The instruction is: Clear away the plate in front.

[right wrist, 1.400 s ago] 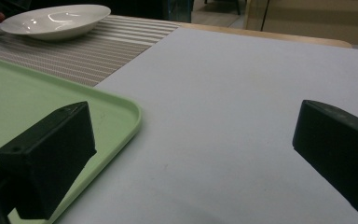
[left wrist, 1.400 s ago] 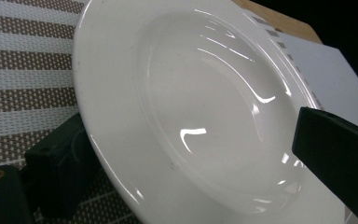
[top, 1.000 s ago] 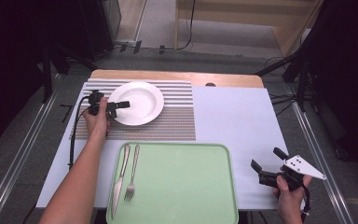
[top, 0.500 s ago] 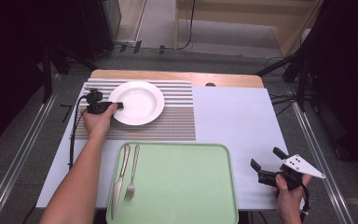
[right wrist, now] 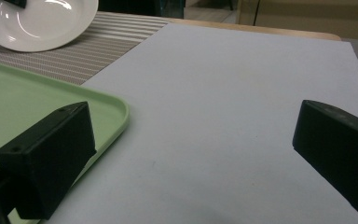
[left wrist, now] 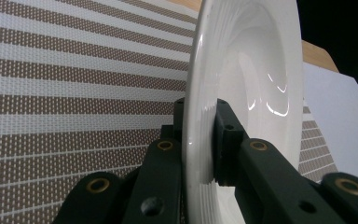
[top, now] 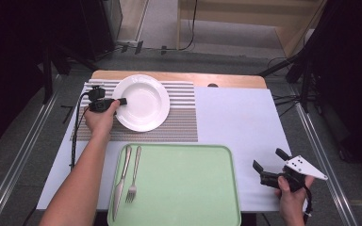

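High view: the bench has a pale green tray at the near edge and a striped placemat behind it. The white plate sits on that mat, and the left hand-held gripper has just been closing and now pinches its left rim. A knife and fork lie on the tray. The right hand-held gripper hangs spread wide near the tray's right corner, holding nothing.
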The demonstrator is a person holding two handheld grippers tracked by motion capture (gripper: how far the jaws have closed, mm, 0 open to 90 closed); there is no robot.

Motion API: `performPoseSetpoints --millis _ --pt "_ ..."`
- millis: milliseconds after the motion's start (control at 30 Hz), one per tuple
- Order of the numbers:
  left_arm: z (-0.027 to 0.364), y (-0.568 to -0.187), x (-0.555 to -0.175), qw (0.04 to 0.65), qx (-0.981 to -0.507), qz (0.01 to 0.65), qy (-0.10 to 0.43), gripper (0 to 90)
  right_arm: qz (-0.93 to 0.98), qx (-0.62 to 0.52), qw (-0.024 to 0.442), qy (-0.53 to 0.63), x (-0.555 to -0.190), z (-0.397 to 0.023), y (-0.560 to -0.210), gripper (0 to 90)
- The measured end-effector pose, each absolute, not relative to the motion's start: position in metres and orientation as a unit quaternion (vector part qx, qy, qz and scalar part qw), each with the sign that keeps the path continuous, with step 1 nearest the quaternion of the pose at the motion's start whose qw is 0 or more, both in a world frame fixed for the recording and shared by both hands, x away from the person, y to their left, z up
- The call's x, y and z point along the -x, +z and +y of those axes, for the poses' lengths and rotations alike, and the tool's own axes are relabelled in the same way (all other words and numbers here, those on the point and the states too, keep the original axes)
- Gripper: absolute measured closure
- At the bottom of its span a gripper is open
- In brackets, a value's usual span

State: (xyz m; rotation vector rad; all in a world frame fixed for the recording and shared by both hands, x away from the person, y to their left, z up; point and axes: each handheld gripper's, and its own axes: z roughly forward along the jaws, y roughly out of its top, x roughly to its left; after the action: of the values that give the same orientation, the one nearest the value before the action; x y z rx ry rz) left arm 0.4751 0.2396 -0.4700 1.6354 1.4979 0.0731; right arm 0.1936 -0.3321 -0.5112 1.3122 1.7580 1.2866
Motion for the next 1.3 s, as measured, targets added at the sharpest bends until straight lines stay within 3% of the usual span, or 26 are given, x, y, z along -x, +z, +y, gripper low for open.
performPoseSetpoints --millis 133,467,1300 --pt "0.245 -0.474 -0.477 0.447 -0.649 0.616 0.003 82.1 0.66 -0.494 0.294 0.483 -0.194 -0.332 -0.511 0.0" --pt "0.253 -0.453 -0.468 0.494 -0.629 0.601 -0.007 82.1 0.66 -0.493 0.298 0.482 -0.194 -0.332 -0.511 0.0" --pt "0.221 -0.448 -0.422 0.511 -0.679 0.524 -0.056 82.0 0.662 -0.487 0.303 0.483 -0.193 -0.328 -0.509 0.0"
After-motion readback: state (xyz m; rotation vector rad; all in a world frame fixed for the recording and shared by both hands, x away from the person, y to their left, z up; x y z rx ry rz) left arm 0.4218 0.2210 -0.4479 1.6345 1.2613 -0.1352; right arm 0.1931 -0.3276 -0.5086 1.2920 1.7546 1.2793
